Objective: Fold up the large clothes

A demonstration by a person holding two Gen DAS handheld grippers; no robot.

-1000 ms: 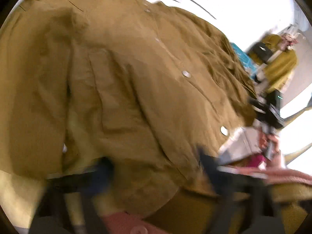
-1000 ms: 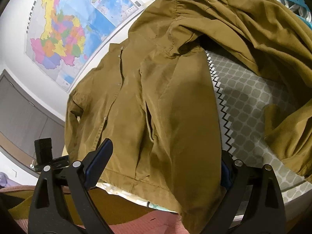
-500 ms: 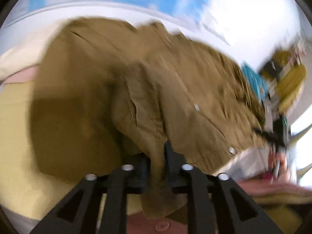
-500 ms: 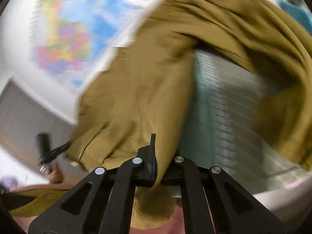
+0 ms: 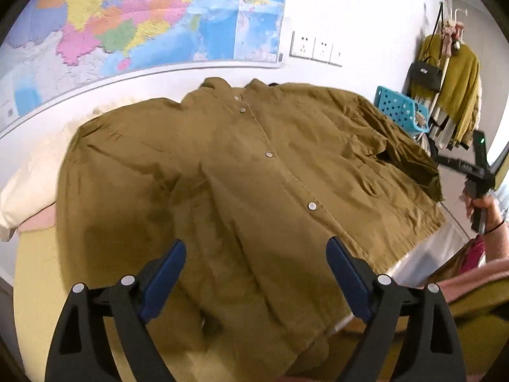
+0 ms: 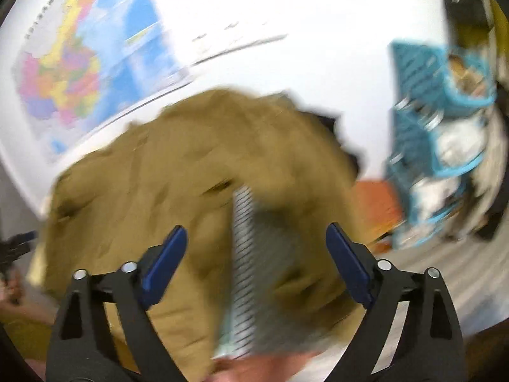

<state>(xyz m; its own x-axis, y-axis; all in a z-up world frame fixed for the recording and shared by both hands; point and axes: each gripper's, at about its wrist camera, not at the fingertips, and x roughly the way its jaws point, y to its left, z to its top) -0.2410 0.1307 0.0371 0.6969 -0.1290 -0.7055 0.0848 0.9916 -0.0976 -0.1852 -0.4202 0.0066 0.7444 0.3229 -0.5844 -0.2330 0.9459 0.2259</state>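
Note:
A large olive-brown button-up jacket (image 5: 254, 172) lies spread front-up on the bed, collar toward the wall, snaps down its middle. My left gripper (image 5: 256, 264) hovers above its lower hem with jaws opening wide and no cloth between the blue pads. In the blurred right wrist view the same jacket (image 6: 178, 178) lies bunched, with a strip of grey patterned bed cover (image 6: 254, 254) showing. My right gripper (image 6: 256, 254) is above it, jaws opening, gripping nothing. The right gripper (image 5: 477, 172) also shows at the far right of the left wrist view, held in a hand.
A yellow sheet (image 5: 35, 286) and a white pillow (image 5: 28, 187) lie at the left. A map (image 5: 143, 16) and wall sockets (image 5: 315, 47) are behind. A blue basket (image 5: 399, 113) and hanging clothes (image 5: 451, 76) stand at the right.
Half a second ago both grippers were shut on the jacket's hem. Both have since let go, opened wide and risen, and the jacket has dropped flat on the bed.

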